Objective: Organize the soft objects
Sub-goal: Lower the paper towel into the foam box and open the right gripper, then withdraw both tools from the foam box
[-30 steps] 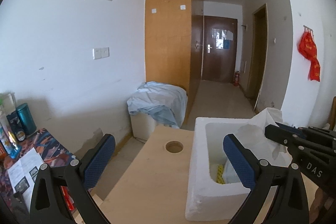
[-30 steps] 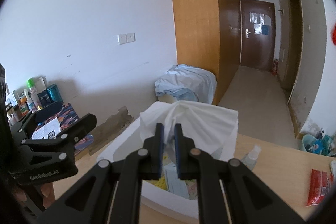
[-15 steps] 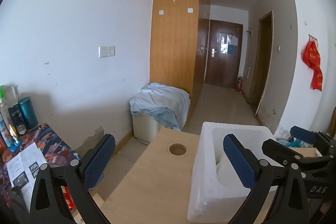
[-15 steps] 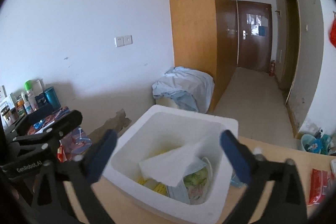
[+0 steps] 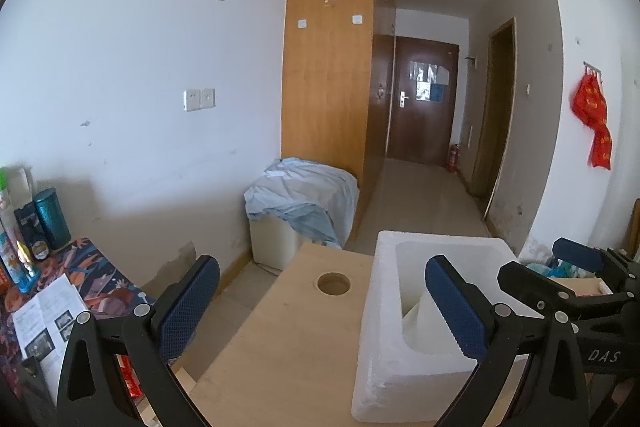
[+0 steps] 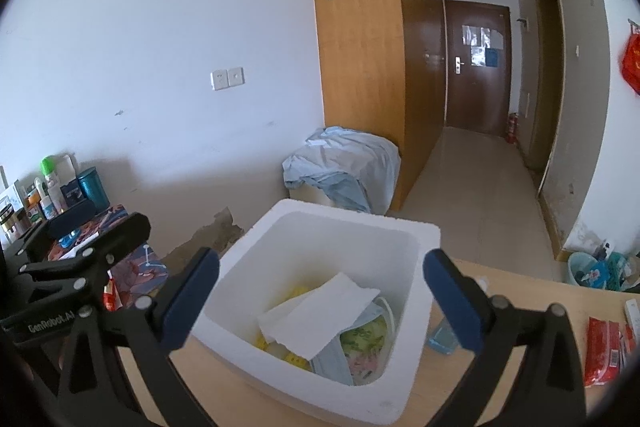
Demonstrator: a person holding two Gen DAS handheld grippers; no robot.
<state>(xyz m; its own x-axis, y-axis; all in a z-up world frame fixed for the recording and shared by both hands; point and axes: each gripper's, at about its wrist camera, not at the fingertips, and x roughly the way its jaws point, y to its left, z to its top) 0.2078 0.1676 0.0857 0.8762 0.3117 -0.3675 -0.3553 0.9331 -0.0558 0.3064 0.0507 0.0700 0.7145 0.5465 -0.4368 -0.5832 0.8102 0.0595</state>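
Since a second ago, the white tissue (image 6: 320, 311) has been released by the right gripper (image 6: 320, 291), whose jaws, then pinched on it, are now spread wide.

From the left wrist, the left gripper (image 5: 320, 303) is seen released and empty in the lower half of the frame, held level above the wooden table (image 5: 296, 339). The foam box (image 5: 400, 359) sits at lower right, its wall partly behind the right finger. The other gripper is seen at the right edge, beyond the box.

From the right wrist, the tissue is seen lying flat inside the box at lower centre, on top of yellow packets (image 6: 296, 357) and a blue face mask (image 6: 340, 363). The open gripper is held just above the near rim, tilted slightly downward, its fingers straddling the box.

One placement appears finished. A further soft item probably has to be fetched next; the red packet (image 6: 604, 351) at lower right and a blue item (image 6: 442, 337) just beside the box seem likely candidates, calling for a swing rightward over the table.
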